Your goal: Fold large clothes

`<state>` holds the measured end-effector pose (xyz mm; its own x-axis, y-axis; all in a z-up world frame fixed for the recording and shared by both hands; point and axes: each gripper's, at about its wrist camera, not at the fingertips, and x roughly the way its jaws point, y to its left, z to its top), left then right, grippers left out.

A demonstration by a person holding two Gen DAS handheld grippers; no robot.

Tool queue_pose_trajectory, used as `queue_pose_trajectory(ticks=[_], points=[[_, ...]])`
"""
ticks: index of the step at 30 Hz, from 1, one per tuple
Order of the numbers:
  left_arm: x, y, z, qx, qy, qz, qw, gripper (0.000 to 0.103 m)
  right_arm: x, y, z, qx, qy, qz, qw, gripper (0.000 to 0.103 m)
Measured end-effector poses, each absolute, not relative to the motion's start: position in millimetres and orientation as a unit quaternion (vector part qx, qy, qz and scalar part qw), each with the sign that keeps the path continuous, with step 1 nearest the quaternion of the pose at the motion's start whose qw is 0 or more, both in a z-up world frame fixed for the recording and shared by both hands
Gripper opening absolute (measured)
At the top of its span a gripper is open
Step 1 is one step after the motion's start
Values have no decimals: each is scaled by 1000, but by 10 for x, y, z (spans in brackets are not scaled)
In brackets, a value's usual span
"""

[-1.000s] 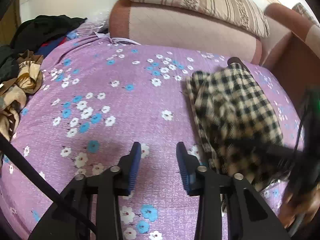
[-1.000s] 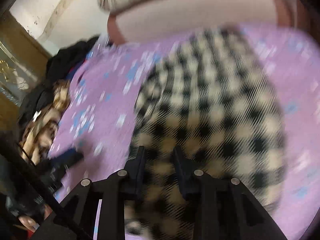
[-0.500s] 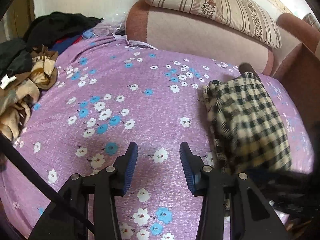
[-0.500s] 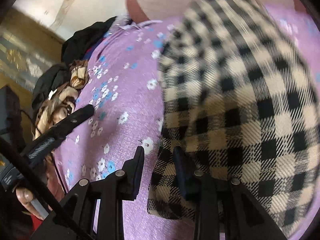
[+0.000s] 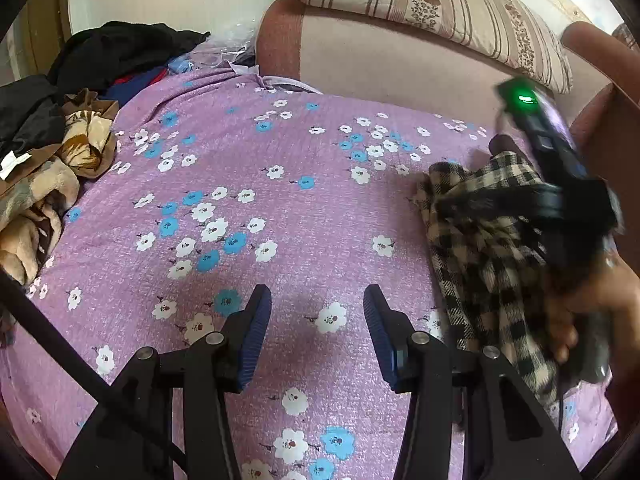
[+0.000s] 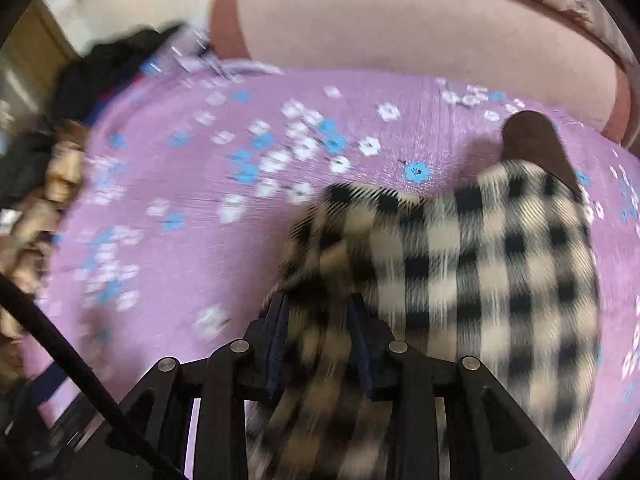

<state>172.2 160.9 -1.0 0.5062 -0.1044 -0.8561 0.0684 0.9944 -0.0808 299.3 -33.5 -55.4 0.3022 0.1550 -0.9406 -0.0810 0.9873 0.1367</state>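
A black-and-cream checked garment (image 5: 484,248) lies bunched at the right side of the purple flowered bedspread (image 5: 248,208). My right gripper (image 6: 318,312) is shut on a fold of that checked garment (image 6: 480,256), cloth bunched between its blue pads; the view is blurred. In the left wrist view the right gripper's body and the hand holding it (image 5: 568,240) sit over the garment. My left gripper (image 5: 318,300) hovers above bare bedspread left of the garment, its jaws opening with nothing between them.
A heap of dark and brown-patterned clothes (image 5: 52,152) lies along the bed's left edge. A pink padded headboard (image 5: 400,60) with a striped pillow (image 5: 432,4) on top closes the far side. A pink armrest (image 5: 600,80) stands at the right.
The right gripper has swung across with the checked garment, lifting and bunching its near edge. The left gripper's jaws have widened slightly, over much the same patch of bedspread.
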Motion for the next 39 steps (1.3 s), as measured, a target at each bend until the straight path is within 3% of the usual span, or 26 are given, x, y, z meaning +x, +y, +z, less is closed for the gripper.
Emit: queue_pose_trajectory(ticks=[3,7,11,17,20,22,23,24,25,29,35,39], points=[[1742,1621,-50,-32,502,-56,862,47,3142,-308,-539,15,585,68,808,35],[1695,1574,-50,-59,507,-91,855,47,2917,-549,-136,42,551,82,830,56],[1545,1365,-31,-76,505,-160,845,47,2162,-1100,266,68,514,75,852,67],[1286,935,-124,-75,517,-269,809,57,897,-1635,289,64,516,61,852,69],[1194,745,-185,-69,518,-295,800,67,572,-1577,132,32,520,56,852,72],[1144,603,-263,-54,528,-297,794,67,495,-1511,-5,12,522,56,851,72],[1122,515,-324,-32,542,-292,787,50,501,-1473,-90,3,523,51,851,70],[1098,455,-365,-9,552,-287,783,6,507,-1452,-170,-8,525,44,850,49],[1064,411,-365,13,557,-277,783,9,528,-1445,-248,-17,526,32,849,25],[991,475,-233,13,545,-274,792,8,417,-1630,-276,37,512,10,858,24],[973,437,-361,43,557,-262,787,9,232,-1730,-449,24,538,-13,842,24],[945,575,-167,30,539,-283,793,9,91,-1987,-192,84,491,-9,867,27]])
